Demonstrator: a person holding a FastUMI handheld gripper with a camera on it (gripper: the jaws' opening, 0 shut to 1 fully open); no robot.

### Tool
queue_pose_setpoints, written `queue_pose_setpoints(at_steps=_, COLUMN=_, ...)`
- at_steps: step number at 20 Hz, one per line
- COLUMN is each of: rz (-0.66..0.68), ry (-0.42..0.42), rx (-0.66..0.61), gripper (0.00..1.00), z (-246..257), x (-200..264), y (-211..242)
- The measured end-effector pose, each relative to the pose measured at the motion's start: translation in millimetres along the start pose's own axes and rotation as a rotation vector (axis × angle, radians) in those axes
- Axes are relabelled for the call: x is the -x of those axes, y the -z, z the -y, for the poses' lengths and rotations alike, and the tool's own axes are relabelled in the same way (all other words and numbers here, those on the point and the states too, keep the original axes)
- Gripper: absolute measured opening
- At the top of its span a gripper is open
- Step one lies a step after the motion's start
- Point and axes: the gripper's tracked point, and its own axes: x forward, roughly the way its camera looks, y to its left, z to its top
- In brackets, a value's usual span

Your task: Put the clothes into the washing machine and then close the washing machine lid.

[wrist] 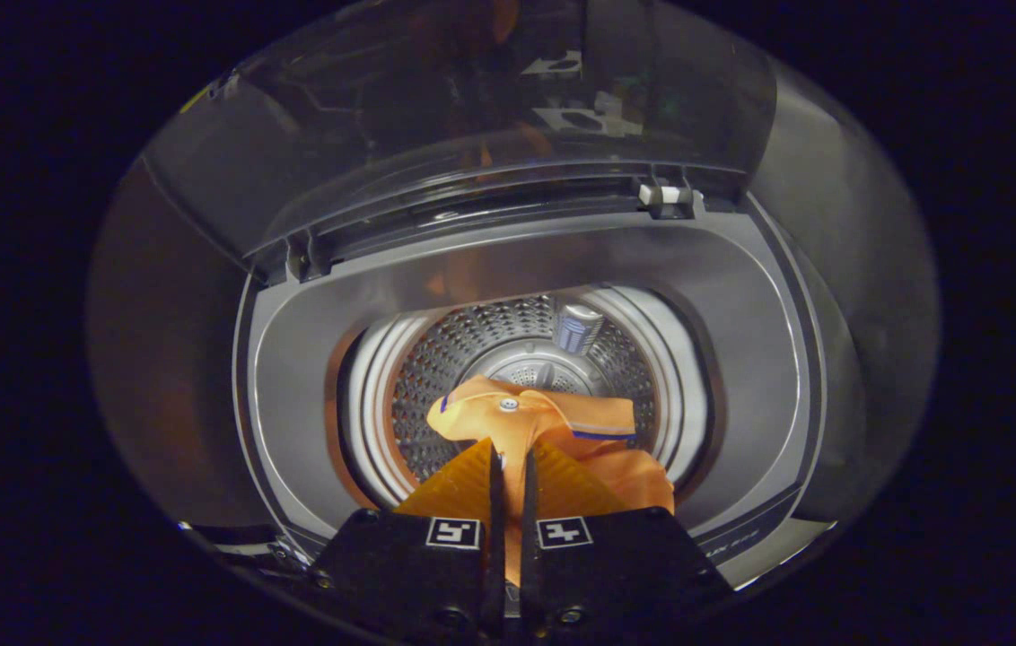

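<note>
The gripper (508, 467) pinches an orange shirt (544, 426) between nearly closed fingers, dangling it over the washing machine's drum (463, 359) beneath the raised lid (472, 117), apparently ready to drop.

Dim booth, dark all around; light glints only on pale grey surfaces below.

An orange garment (553, 431) hangs over the washing machine drum (508, 350), its lower folds hidden behind the nearly closed tool (508, 467). Reflections on the raised transparent lid (472, 117) blur whatever lies beyond it, and the drum's floor is largely covered.
</note>
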Motion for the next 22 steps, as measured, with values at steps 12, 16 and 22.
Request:
queue_pose_setpoints(at_steps=12, rz=0.239, ry=0.049, rx=0.194, gripper=0.5, z=-3.3, x=30.6, y=-23.8)
queue_pose_setpoints(at_steps=16, rz=0.333, ry=0.075, rx=0.272, gripper=0.5, z=-4.8, x=53.1, y=-34.1)
queue_pose_setpoints(at_steps=22, rz=0.493, ry=0.088, rx=0.364, gripper=0.51, z=-12.3, x=98.4, y=-58.6)
